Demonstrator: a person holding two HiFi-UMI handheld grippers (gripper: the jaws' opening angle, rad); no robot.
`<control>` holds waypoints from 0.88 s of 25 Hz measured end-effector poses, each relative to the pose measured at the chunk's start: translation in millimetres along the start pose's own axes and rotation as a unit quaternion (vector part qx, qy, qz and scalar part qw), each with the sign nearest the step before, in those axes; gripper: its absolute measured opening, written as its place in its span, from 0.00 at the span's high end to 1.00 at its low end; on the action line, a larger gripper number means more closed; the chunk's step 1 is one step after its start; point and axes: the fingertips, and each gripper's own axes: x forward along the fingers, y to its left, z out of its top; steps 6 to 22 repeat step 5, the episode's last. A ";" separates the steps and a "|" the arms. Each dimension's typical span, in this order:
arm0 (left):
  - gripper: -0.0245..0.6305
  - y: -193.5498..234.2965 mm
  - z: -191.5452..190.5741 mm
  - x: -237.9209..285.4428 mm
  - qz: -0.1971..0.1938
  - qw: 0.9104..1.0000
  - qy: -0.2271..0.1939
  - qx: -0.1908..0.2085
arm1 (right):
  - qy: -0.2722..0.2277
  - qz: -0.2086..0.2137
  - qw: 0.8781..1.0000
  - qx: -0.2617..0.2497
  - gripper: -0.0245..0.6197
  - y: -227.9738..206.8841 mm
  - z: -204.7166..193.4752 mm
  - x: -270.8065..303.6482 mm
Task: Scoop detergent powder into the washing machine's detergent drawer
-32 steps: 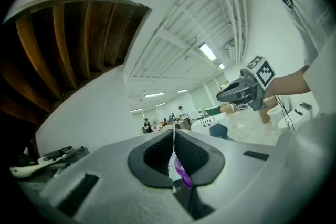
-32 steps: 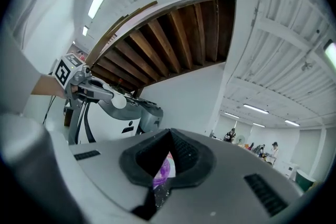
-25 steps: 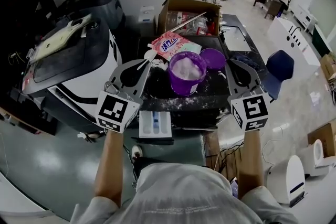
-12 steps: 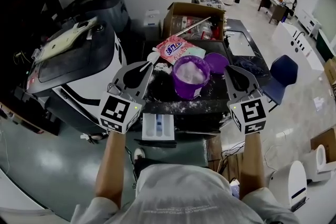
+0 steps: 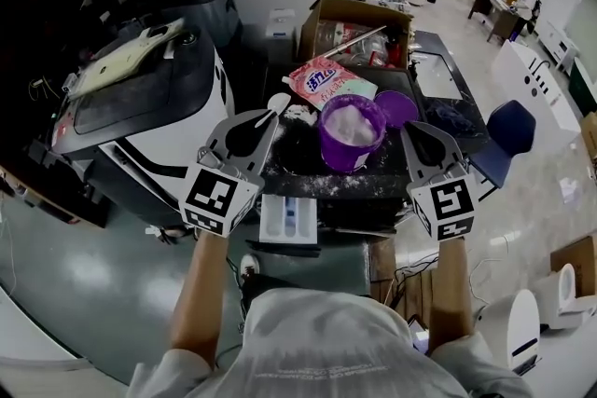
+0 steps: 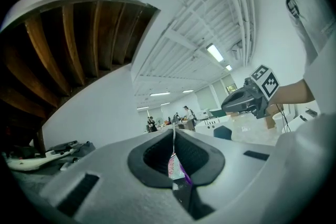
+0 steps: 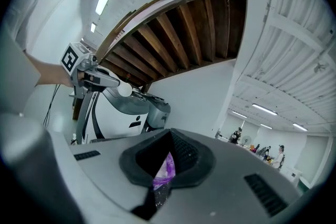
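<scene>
My left gripper point(image 5: 261, 118) is shut on the handle of a white plastic spoon point(image 5: 278, 102), held over the dark, powder-dusted washer top point(image 5: 298, 165), left of a purple tub point(image 5: 351, 131) of white detergent powder. The spoon's bowl also shows in the right gripper view as the spoon point(image 7: 124, 90). My right gripper point(image 5: 411, 130) hangs right of the tub, shut with nothing in it. The detergent drawer point(image 5: 287, 219) stands pulled out below the washer's front edge, between the two grippers. In the left gripper view, the spoon handle is a thin line between the closed jaws.
A purple lid point(image 5: 399, 107) lies behind the tub, and a pink detergent bag point(image 5: 326, 81) beside it. A cardboard box point(image 5: 359, 21) sits further back. A second washing machine point(image 5: 140, 102) stands at the left. A blue chair point(image 5: 504, 126) is on the right.
The head view has shifted, so the washer and drawer sit slightly lower and to the right. Both grippers keep about the same pose, the left still holding the spoon.
</scene>
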 end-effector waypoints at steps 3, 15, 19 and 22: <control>0.94 7.7 -3.9 -0.8 0.001 1.000 0.005 -0.003 | 0.004 0.003 1.000 0.004 0.95 3.3 -0.1 7.6; 0.94 13.5 -6.8 -1.0 0.001 1.000 0.008 -0.006 | 0.008 0.005 1.000 0.006 0.95 6.3 -0.3 13.2; 0.94 13.5 -6.8 -1.0 0.001 1.000 0.008 -0.006 | 0.008 0.005 1.000 0.006 0.95 6.3 -0.3 13.2; 0.94 13.5 -6.8 -1.0 0.001 1.000 0.008 -0.006 | 0.008 0.005 1.000 0.006 0.95 6.3 -0.3 13.2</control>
